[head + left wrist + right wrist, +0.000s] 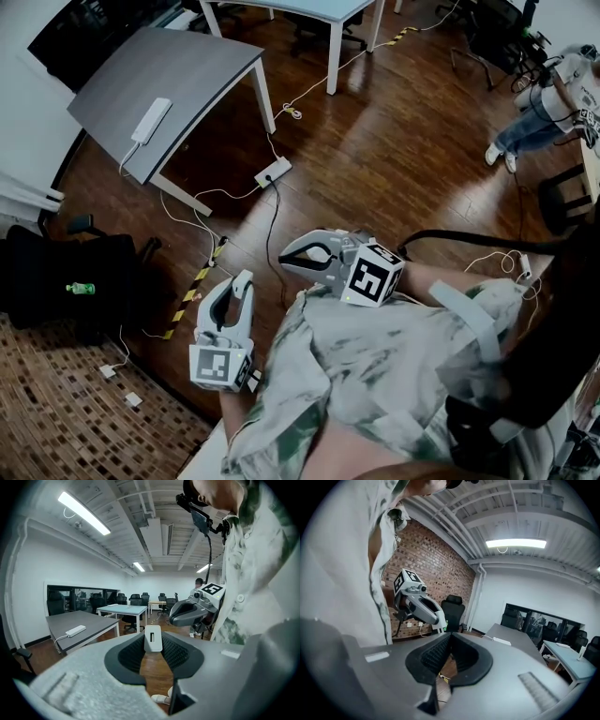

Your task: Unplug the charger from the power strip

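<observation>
Evidently unplugged, the charger (153,638) sits clamped in the left hand-held gripper (241,279).
Right hand-held gripper (284,257) is pressed together, empty; both hover near the person, well apart from the power strip (150,120) on the far-left desk (192,75).

The power strip (150,120) is too small for detail; the far person (544,117) is cut off.

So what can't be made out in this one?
Head view: the power strip on the grey table is too small to show whether anything is plugged in; same for the white socket block on the floor.
Left gripper view: the white block pinched in the left gripper shows one face only; charger or not, unclear.
</observation>
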The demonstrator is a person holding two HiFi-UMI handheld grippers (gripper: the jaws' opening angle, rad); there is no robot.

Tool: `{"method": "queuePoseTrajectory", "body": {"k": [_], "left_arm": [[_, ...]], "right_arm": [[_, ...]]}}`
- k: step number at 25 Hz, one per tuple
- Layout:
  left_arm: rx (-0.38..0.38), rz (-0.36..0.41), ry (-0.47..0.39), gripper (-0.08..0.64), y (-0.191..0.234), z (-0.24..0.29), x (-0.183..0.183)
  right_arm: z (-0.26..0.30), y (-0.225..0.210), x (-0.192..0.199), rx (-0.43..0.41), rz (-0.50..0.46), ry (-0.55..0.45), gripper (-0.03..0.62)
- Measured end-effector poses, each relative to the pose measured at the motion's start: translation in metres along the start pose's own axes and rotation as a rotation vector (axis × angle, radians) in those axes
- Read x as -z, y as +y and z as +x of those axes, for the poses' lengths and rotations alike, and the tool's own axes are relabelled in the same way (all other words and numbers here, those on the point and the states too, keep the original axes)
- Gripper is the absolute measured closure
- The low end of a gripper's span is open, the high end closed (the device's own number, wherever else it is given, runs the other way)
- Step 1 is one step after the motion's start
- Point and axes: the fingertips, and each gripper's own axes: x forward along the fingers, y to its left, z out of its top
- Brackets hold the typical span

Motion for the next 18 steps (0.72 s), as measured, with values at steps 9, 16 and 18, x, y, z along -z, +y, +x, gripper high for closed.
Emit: {"method": "queuePoseTrajectory", "body": {"k": [9,16,18], "left_arm": [[0.007,0.018,-0.004,0.451,-0.007,-0.007,0.001],[0.011,0.013,0.002,0.451,-0.009,-0.011,0.003],[0.01,0.01,0.007,0.451,-0.008,-0.011,0.006]], "right_arm": [[-0.003,0.014,0.001,-0.003,-0.021,0.002,0.589],[0.003,0.018,-0.002,-0.025,-0.047,-0.011,0.589],[0.006,0.02,-0.001,-0.034,-0.045,-0.008,0.589]]}}
